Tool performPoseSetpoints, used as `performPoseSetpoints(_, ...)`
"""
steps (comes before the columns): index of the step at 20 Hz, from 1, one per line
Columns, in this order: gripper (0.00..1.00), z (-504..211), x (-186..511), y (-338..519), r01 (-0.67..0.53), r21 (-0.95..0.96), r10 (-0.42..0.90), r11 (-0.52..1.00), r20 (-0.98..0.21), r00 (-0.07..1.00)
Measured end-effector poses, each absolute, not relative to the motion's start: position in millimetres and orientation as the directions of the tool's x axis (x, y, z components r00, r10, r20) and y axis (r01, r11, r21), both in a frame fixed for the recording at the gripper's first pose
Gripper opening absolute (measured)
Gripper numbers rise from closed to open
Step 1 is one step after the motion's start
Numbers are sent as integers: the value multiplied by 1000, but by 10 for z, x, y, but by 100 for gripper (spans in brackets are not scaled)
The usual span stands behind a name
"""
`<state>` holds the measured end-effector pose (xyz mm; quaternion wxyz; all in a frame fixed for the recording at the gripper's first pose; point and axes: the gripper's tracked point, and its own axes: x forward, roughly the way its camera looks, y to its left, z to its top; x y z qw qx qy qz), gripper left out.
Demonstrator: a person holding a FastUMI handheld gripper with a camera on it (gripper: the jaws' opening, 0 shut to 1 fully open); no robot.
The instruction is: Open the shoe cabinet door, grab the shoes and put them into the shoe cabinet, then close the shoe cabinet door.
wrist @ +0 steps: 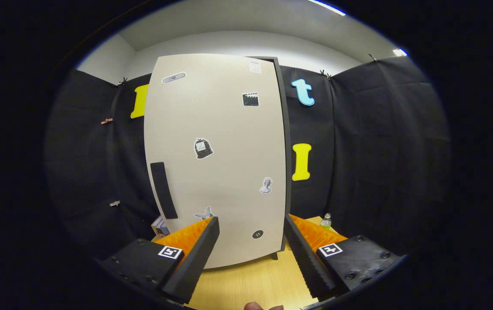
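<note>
gripper view: the shoe cabinet (216, 155) stands upright on a light wooden table (251, 282), just ahead of the gripper (251, 241), its pale beige door (225, 129) closed and facing the camera. a black vertical handle (163, 190) sits near the door's left edge, low on the panel. several small stickers (203, 148) are scattered over the door, among them a clapperboard near the top right, a bust at the lower right and a butterfly close to the tip of the left finger. the cabinet's dark side edge (287, 150) shows along the right of the door. the gripper's two fingers (195, 258) are spread wide apart with nothing between them; bare table and the foot of the door show in the gap. each finger has a black ribbed pad, an orange body and a square marker on a black mount. a small bottle (325, 221) stands on the table beyond the right finger, beside the cabinet. a boxy item (159, 226) lies by the cabinet's lower left corner, too small to identify. a fingertip (253, 306) of the person shows at the table's near edge
</note>
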<state>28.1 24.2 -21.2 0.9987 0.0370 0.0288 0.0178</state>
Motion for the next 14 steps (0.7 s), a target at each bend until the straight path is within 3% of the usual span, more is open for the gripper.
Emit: performPoseSetpoints(14, 99, -122, 307, 342, -56, 5, 56, 998, -19, 998)
